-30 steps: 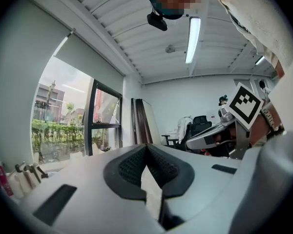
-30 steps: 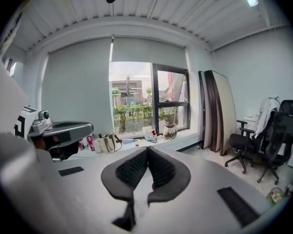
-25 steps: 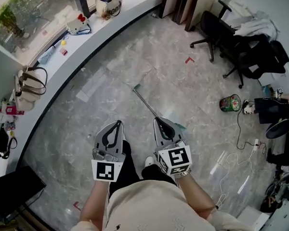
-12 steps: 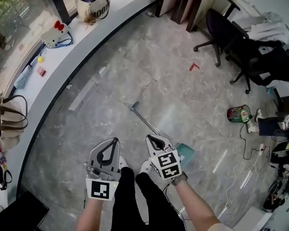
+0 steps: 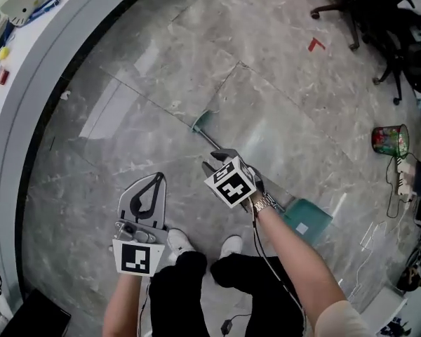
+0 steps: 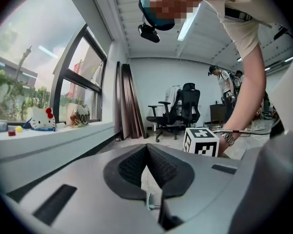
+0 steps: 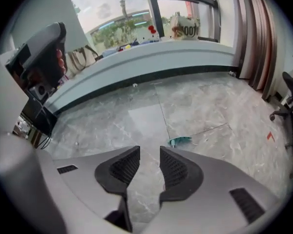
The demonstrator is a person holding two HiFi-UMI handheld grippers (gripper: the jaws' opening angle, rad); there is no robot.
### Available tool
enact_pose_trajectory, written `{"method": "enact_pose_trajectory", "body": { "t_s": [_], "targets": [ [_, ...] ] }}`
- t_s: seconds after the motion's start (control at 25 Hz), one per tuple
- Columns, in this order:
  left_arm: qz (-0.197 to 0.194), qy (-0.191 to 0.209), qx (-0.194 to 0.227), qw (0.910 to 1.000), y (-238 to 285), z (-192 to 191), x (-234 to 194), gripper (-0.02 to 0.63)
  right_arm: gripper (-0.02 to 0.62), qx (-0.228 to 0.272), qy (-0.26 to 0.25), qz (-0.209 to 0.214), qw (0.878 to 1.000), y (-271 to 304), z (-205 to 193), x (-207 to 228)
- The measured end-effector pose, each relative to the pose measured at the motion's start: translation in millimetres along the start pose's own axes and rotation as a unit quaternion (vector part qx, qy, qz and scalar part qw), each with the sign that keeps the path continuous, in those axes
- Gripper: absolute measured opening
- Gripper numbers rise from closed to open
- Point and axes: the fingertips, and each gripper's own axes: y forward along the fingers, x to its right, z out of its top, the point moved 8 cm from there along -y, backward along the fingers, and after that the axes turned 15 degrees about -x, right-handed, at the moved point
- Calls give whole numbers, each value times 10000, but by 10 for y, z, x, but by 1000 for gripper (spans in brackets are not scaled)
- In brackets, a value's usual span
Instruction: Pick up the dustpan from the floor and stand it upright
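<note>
The dustpan lies flat on the marble floor. Its teal pan [image 5: 307, 220] is by my right forearm, and its thin metal handle [image 5: 212, 141] runs up-left to a teal grip [image 5: 202, 121]. My right gripper [image 5: 221, 161] points steeply down just above the handle, its jaws opening with only floor between them. In the right gripper view the teal grip [image 7: 180, 141] shows just beyond the right gripper [image 7: 149, 152]. My left gripper [image 5: 156, 179] hangs to the left, apart from the dustpan, shut and holding nothing. The left gripper [image 6: 147, 150] looks level across the room.
A curved grey window ledge [image 5: 28, 83] bounds the floor at the left. Office chairs [image 5: 386, 20], a green bin [image 5: 389, 140] and cables [image 5: 400, 181] sit at the right. My shoes [image 5: 179, 241] stand just behind the grippers. A red mark [image 5: 316, 44] is on the floor.
The camera and both grippers have dropped much closer to the floor. The right gripper has reached forward over the dustpan handle and tipped downward. The left gripper stays back on the left.
</note>
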Motion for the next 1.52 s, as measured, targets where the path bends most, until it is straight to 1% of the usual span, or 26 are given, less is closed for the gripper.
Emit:
{"method": "enact_pose_trajectory", "body": {
  "t_s": [0.08, 0.12, 0.16, 0.28, 0.4, 0.48, 0.56, 0.6, 0.64, 0.68, 0.72, 0.76, 0.8, 0.84, 0.88, 0.92, 0.96, 1.04, 1.12, 1.16, 1.2, 1.24, 1.28, 1.36, 1.44, 1.52],
  "targets": [
    [-87, 227, 192, 9995, 356, -448, -107, 11, 115, -223, -210, -138, 9994, 676, 20, 210],
    [-104, 363, 291, 9989, 552, -644, -161, 11, 114, -322, -318, -274, 9986, 966, 47, 346],
    [-96, 401, 307, 9987, 741, -849, -206, 11, 115, -415, -405, -411, 9975, 1225, 69, 481],
    [-42, 68, 251, 9997, 1133, -1424, -328, 11, 114, -581, -396, -549, 9960, 1874, 103, 725],
    [-69, 7, 527, 9986, 1415, -1712, -400, 11, 114, -691, -577, -657, 9938, 2306, 141, 890],
    [-121, -123, 735, 9971, 1532, -1816, -374, 11, 114, -846, -767, -742, 9907, 2506, 134, 962],
    [-203, -87, 811, 9965, 1597, -1881, -315, 11, 114, -967, -756, -742, 9897, 2653, 100, 1014],
    [-264, 63, 777, 9966, 1611, -1903, -284, 11, 114, -1006, -692, -745, 9897, 2708, 75, 1037],
    [-329, 384, 670, 9965, 1614, -1921, -262, 11, 114, -1035, -621, -751, 9898, 2752, 53, 1055],
    [-374, 797, 524, 9947, 1613, -1932, -256, 11, 114, -1061, -566, -751, 9899, 2779, 46, 1068],
    [-388, 1082, 421, 9925, 1613, -1933, -259, 11, 114, -1087, -536, -743, 9898, 2787, 54, 1081],
    [-372, 1095, 412, 9924, 1615, -1931, -266, 11, 114, -1108, -525, -730, 9898, 2781, 70, 1093],
    [-331, 816, 506, 9948, 1617, -1929, -269, 11, 113, -1115, -509, -714, 9899, 2773, 86, 1102],
    [-279, 385, 656, 9967, 1618, -1927, -262, 11, 112, -1104, -482, -699, 9903, 2769, 97, 1105],
    [-238, 50, 774, 9967, 1617, -1926, -244, 11, 110, -1076, -449, -690, 9908, 2769, 98, 1097],
    [-225, -65, 815, 9964, 1616, -1928, -216, 11, 107, -1029, -409, -688, 9915, 2770, 87, 1086],
    [-244, 15, 784, 9966, 1615, -1930, -182, 11, 103, -959, -350, -690, 9924, 2767, 66, 1081],
    [-347, 527, 593, 9962, 1621, -1922, -122, 11, 98, -763, -223, -727, 9942, 2739, 31, 1100],
    [-446, 994, 423, 9932, 1636, -1893, -88, 11, 98, -624, -172, -765, 9950, 2690, 26, 1124],
    [-466, 1091, 385, 9922, 1643, -1872, -78, 11, 98, -606, -165, -766, 9951, 2657, 26, 1128],
    [-460, 923, 438, 9937, 1647, -1842, -69, 11, 98, -607, -161, -755, 9952, 2615, 24, 1127],
    [-434, 611, 537, 9957, 1648, -1797, -59, 11, 98, -605, -152, -731, 9954, 2560, 22, 1125],
    [-392, 430, 576, 9966, 1642, -1733, -54, 11, 98, -579, -133, -694, 9958, 2489, 20, 1124],
    [-258, 520, 417, 9974, 1581, -1530, -64, 11, 98, -446, -98, -614, 9971, 2294, 24, 1120],
    [-95, 191, 380, 9990, 1427, -1227, -88, 11, 97, -238, -87, -595, 9979, 2015, 31, 1098],
    [-3, 90, 400, 9992, 1212, -891, -82, 11, 97, -27, -107, -596, 9982, 1658, -6, 1044]
  ]
}}
